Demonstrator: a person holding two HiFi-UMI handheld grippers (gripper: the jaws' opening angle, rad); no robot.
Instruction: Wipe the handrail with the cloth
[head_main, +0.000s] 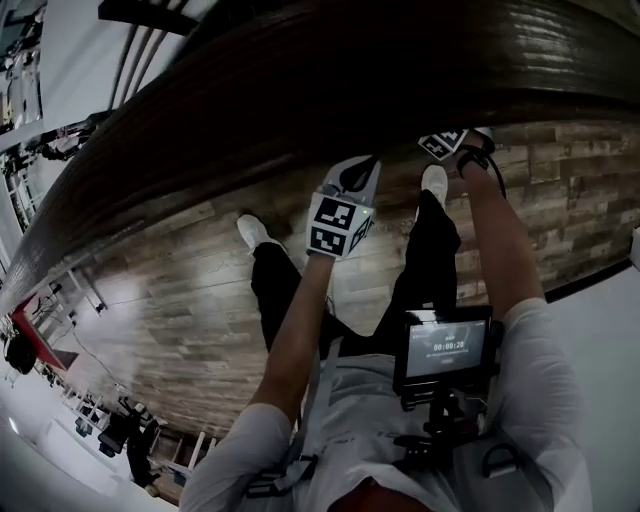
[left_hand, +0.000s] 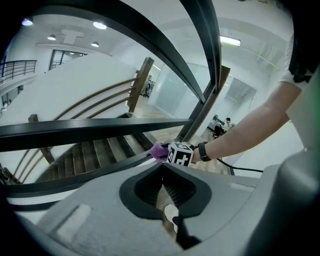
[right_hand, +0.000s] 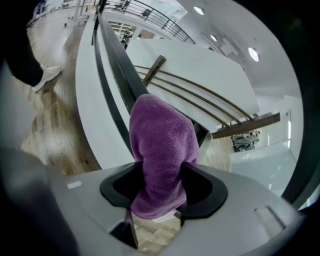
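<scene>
The person wears a white short-sleeved shirt (head_main: 545, 380), black trousers (head_main: 278, 290), white shoes (head_main: 250, 231), a black wristband (left_hand: 202, 151) and a chest-mounted screen (head_main: 447, 349), while the grey left tool (left_hand: 164, 172) and right tool (right_hand: 160, 177) each carry a black-and-white marker cube (head_main: 338, 225).

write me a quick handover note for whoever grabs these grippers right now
Right gripper: shut on the purple cloth, which lies against the dark handrail.
Left gripper: jaws together, empty, not touching the rail.
Done: cloth gripped and brought to the rail; how much is already wiped cannot be told.
Left: run the cloth along the handrail.
</scene>
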